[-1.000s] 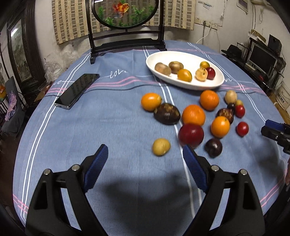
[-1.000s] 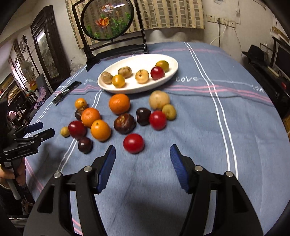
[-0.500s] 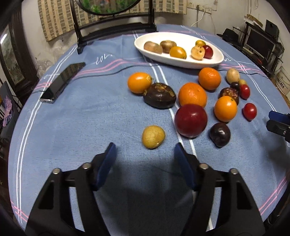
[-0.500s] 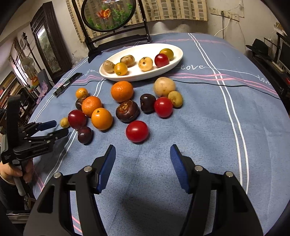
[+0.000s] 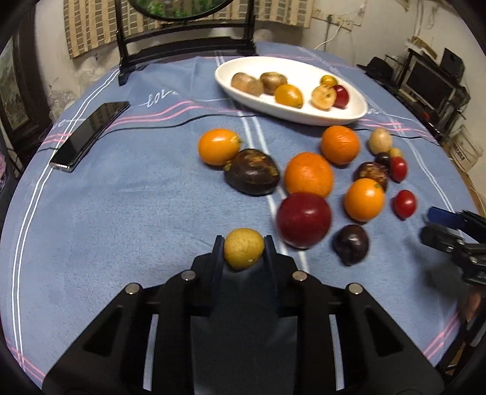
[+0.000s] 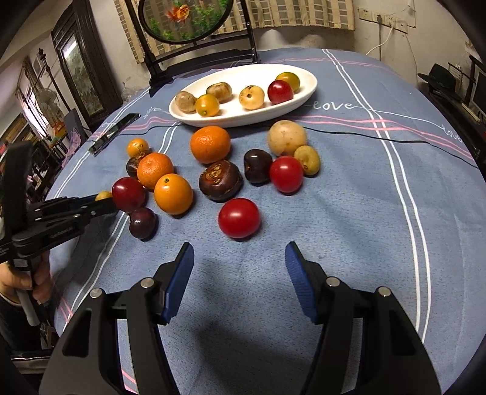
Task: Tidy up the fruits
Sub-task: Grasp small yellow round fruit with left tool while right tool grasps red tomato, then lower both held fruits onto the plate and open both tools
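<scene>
My left gripper (image 5: 244, 247) is shut on a small yellow fruit (image 5: 244, 248) at table level, just left of a dark red plum (image 5: 303, 219). In the right wrist view the left gripper (image 6: 104, 202) shows at the left edge with the yellow fruit (image 6: 103, 195) between its tips. My right gripper (image 6: 239, 264) is open and empty, just short of a red tomato (image 6: 239, 217). A white oval dish (image 5: 355, 114) at the back holds several small fruits. Oranges, dark fruits and tomatoes lie loose on the blue cloth.
A black phone (image 5: 89, 135) lies at the left on the cloth. A dark wooden stand with a round picture (image 6: 185, 21) stands behind the dish (image 6: 309, 86). A thin black cable (image 5: 182, 121) runs across the cloth. Dark furniture surrounds the round table.
My left gripper has moved forward and down and closed on the small yellow fruit. My right gripper stayed open and edged closer to the red tomato.
</scene>
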